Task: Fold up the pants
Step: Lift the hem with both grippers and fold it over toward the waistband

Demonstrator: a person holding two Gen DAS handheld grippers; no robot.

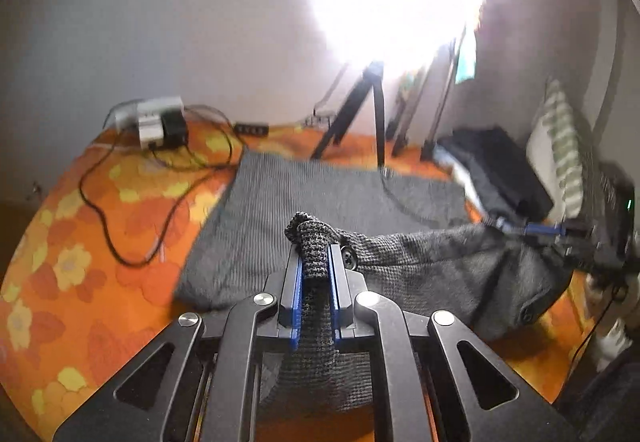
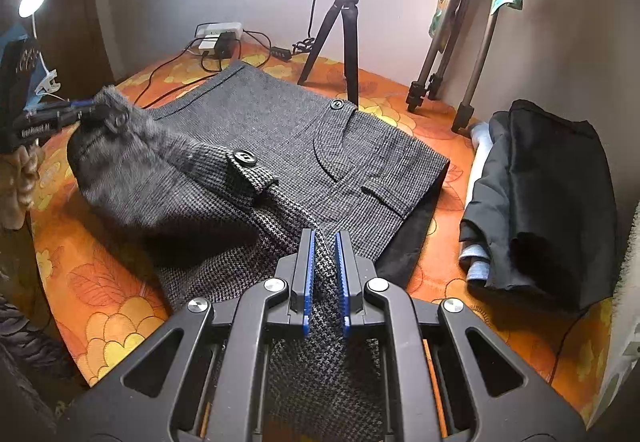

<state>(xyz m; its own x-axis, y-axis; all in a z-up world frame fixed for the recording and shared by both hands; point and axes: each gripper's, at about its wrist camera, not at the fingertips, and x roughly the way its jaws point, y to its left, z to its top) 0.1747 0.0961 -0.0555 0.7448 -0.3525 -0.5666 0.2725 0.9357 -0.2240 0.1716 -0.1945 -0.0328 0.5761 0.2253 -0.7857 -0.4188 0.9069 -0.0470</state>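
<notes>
I have the grey houndstooth woven pants (image 2: 304, 146) half on the orange floral-cloth worktop (image 2: 108, 282), half lifted. Left gripper (image 1: 314, 248) fingers clamped on a bunched fabric edge; right gripper (image 2: 323, 238) fingers clamped on another edge. The raised fold spans between them, long axis left-right, and the flat portion lies ahead of both. Neither hand looks nearer. Judgement: carry forward together.

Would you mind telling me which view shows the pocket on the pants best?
The right wrist view: the curved pocket on the pants lies flat, sharp and unobstructed there. The left wrist view shows only blurred grey cloth, with no pocket discernible.
</notes>
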